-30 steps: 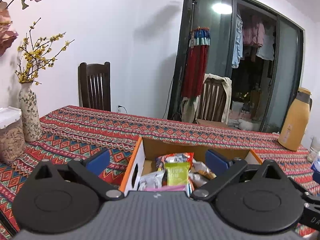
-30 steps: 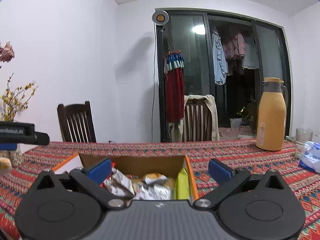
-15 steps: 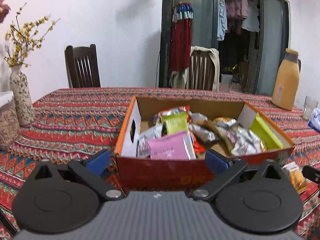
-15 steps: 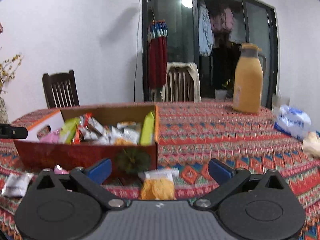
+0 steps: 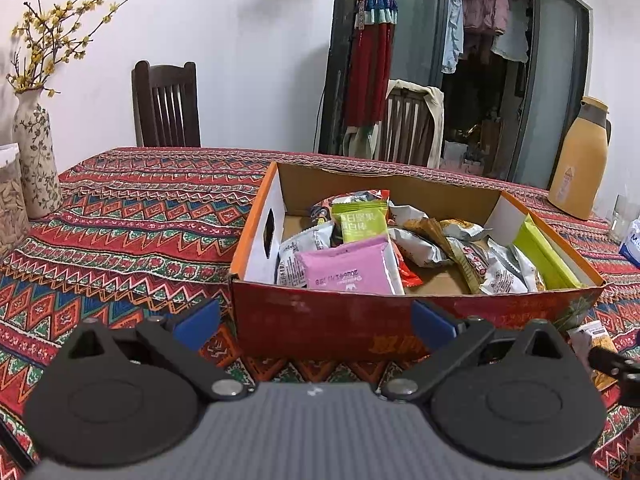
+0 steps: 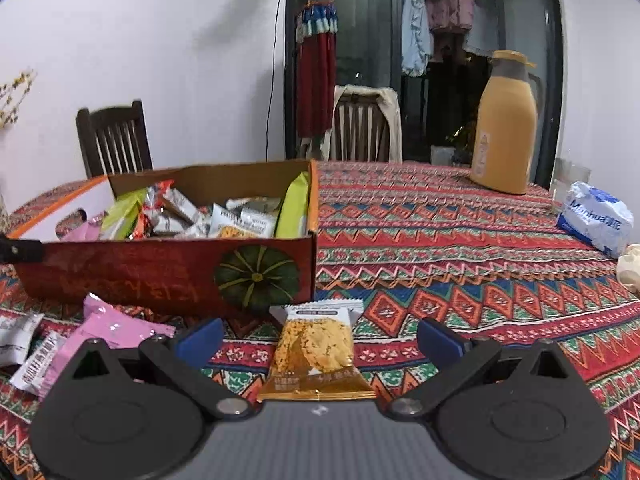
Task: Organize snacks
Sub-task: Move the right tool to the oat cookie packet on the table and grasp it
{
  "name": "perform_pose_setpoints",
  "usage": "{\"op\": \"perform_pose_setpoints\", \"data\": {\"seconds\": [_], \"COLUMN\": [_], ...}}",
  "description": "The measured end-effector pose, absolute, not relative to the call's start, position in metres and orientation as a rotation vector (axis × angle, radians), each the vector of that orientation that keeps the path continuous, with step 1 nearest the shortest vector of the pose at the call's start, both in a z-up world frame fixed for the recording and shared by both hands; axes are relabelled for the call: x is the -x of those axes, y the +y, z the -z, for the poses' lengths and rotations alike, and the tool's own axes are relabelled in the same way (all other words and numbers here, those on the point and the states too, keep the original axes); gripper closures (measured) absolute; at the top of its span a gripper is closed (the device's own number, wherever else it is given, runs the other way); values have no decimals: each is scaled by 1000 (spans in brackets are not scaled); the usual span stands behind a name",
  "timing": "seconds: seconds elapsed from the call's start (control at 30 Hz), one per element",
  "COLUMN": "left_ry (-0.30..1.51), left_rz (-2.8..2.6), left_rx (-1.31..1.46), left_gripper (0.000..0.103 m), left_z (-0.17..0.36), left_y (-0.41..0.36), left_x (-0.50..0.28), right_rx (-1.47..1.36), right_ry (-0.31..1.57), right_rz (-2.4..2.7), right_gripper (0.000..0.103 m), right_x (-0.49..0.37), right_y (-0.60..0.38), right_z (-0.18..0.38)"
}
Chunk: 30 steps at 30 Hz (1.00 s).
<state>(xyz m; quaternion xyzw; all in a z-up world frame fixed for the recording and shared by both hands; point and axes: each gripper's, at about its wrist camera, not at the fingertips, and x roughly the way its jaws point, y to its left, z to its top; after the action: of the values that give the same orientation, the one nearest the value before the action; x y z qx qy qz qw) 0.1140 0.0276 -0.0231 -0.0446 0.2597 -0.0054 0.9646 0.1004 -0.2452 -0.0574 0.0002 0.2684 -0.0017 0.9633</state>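
Observation:
A red cardboard box (image 5: 320, 320) full of snack packets stands on the patterned tablecloth; it also shows in the right wrist view (image 6: 160, 268). My left gripper (image 5: 316, 322) is open and empty, just in front of the box's near wall. My right gripper (image 6: 320, 338) is open and empty, its fingers on either side of an orange cracker packet (image 6: 316, 356) that lies on the cloth before the box's right corner. Pink packets (image 6: 104, 328) and a white packet (image 6: 16, 340) lie loose at the left.
An orange thermos jug (image 6: 506, 128) stands at the back right, a white and blue bag (image 6: 596, 220) at the far right. A flower vase (image 5: 34, 156) and a jar (image 5: 10, 200) stand at the left. Wooden chairs (image 5: 166, 106) stand behind the table.
Both grippers have pulled back and lowered toward the table. The box now lies farther ahead and the orange cracker packet sits between the right fingers. Both stay open.

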Motion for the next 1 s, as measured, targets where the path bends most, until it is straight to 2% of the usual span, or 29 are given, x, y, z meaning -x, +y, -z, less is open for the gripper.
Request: {"op": "perform_pose_setpoints", "data": {"seconds": [0.3,0.77,0.8,0.87,0.93,1.0], "left_ry": [529,523,522,514,506,501], "left_rz": [14,2,1,2,0,-5], "left_rx": [104,110,111,111,109,113], "left_gripper": [0,0,0,0,0,0], "left_z": [23,23,23,22,21,21], "left_y": [29,30,30,31,30,31], "left_x": [-116,-114,-114,-113,-112,-112], "right_rx": [-46,-23,-22,-24,-34,-50], "right_ry": [714,727,719,688,654,636], "right_rz": [23,2,-3,-3,-6,-9], "right_gripper": [0,0,6,26,63,65], "right_x": [-139,-150,-149,-144,-139,-134], "right_y": [-258,-250,-250,-249,-250,-251], "right_z": [72,74,74,73,72,70]}}
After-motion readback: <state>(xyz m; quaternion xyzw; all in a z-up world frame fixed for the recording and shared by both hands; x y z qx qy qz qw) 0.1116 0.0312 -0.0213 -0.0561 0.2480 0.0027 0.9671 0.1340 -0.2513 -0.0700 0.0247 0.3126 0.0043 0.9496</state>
